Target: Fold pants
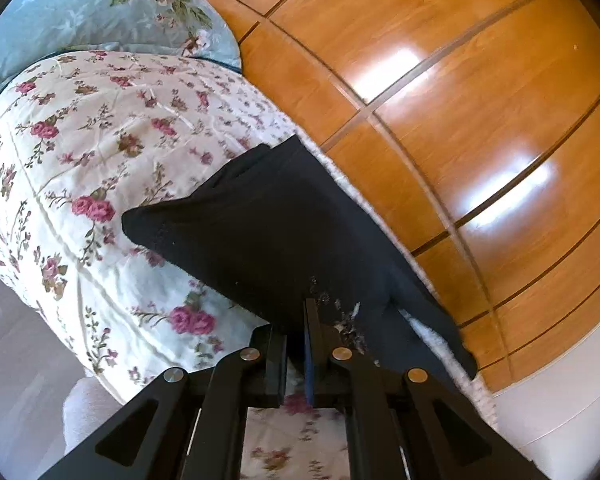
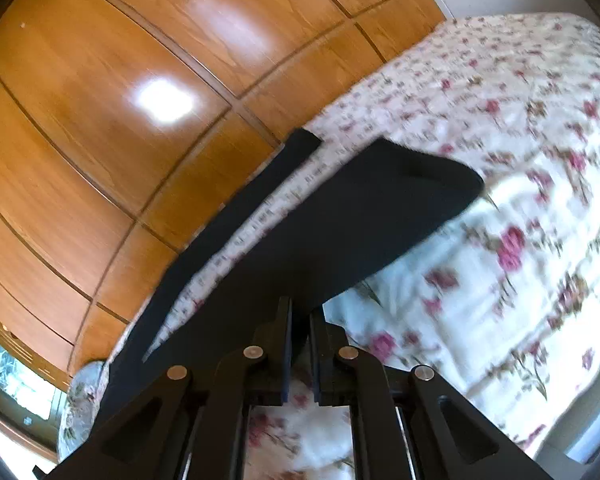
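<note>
Black pants lie across a floral quilt on a bed, along the edge that faces the wooden wardrobe. My left gripper is shut on one end of the pants, and the cloth rises off the quilt toward its fingers. In the right wrist view the same pants stretch away from my right gripper, which is shut on the other end. One strip of black cloth runs along the bed's edge, apart from the lifted panel.
Glossy wooden wardrobe doors stand close beside the bed. A light blue floral pillow rests at the head of the bed. A white wall shows at the lower right. A window shows at the lower left of the right wrist view.
</note>
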Tool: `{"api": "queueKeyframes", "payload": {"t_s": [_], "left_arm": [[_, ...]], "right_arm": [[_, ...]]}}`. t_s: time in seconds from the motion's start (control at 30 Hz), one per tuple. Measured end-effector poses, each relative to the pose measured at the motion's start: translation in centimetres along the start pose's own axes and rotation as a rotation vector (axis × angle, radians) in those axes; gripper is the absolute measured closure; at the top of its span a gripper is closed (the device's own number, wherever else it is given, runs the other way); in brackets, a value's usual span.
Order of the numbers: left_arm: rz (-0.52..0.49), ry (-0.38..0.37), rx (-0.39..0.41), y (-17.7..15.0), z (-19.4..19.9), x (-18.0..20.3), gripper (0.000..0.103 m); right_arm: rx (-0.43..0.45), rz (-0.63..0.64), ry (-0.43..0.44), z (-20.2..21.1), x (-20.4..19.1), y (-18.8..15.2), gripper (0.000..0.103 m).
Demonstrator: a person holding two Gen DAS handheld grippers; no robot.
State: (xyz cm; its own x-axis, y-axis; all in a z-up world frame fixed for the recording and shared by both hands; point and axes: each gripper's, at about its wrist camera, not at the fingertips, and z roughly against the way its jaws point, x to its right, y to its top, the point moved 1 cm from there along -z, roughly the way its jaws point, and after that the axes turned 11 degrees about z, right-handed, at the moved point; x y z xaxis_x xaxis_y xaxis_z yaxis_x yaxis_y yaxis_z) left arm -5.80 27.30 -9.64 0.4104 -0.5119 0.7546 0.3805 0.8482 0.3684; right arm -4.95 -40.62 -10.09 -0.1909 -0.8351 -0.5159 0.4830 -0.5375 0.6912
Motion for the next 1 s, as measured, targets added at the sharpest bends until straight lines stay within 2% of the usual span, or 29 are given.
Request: {"api": "queueKeyframes", "payload": {"t_s": [0.1,0.17,0.2,0.23,0.27,0.33,0.37,0.43,0.5,0.53,0.57,0.6,0.7,0.83,1.0], "left_arm": [[-0.038,0.039,-0.009,-0.4,-1.0,-0.6,0.097],[-0.053,0.046,-0.018,-0.6,-1.4,-0.7,0.095],[-0.058,0.057,-0.017,-0.6,-1.5,-0.8,0.088],[-0.054,0.066,-0.009,-0.4,-1.4,-0.9,0.076],[-0.042,0.061,0.001,-0.2,-1.3,-1.0,0.072],[0.016,0.048,0.043,0.6,-0.8,-1.7,0.065],[0.046,0.052,0.055,1.0,-0.8,-2.1,0.063],[0.088,0.059,0.065,1.6,-1.0,-2.8,0.063],[0.101,0.070,0.052,2.0,-1.6,-3.3,0.067],[0.093,0.087,0.053,2.0,-1.8,-3.4,0.079],[0.083,0.101,0.054,1.9,-1.9,-3.4,0.087],[0.070,0.099,0.050,1.8,-2.0,-3.2,0.095],[-0.005,0.134,0.080,1.5,-1.4,-1.9,0.096],[0.008,0.126,0.090,1.7,-0.5,-1.6,0.096],[-0.009,0.180,0.058,1.2,-1.6,-2.8,0.095]], "right_arm": [[-0.026,-0.023,-0.001,-1.0,0.9,-0.8,0.095],[-0.026,-0.053,0.020,-1.2,1.4,-0.8,0.091],[-0.022,-0.061,0.028,-1.2,1.6,-0.7,0.089],[-0.020,-0.072,0.027,-1.2,1.9,-0.4,0.075],[-0.008,-0.084,0.030,-1.2,2.2,0.0,0.056],[0.032,-0.111,0.051,-1.0,2.7,0.7,0.044],[0.045,-0.127,0.040,-1.1,3.0,1.1,0.043],[0.044,-0.152,0.010,-1.8,3.8,2.1,0.043],[0.025,-0.162,-0.017,-2.8,4.5,2.9,0.052],[0.018,-0.154,-0.038,-3.2,4.6,3.3,0.071],[0.008,-0.134,-0.065,-3.4,4.6,3.6,0.090],[0.004,-0.122,-0.070,-3.4,4.6,3.8,0.090],[0.046,-0.053,-0.101,-1.9,3.7,4.2,0.092],[0.091,-0.029,-0.128,-0.1,3.7,4.0,0.094],[0.031,-0.059,-0.178,-0.3,5.5,1.9,0.094]]}}
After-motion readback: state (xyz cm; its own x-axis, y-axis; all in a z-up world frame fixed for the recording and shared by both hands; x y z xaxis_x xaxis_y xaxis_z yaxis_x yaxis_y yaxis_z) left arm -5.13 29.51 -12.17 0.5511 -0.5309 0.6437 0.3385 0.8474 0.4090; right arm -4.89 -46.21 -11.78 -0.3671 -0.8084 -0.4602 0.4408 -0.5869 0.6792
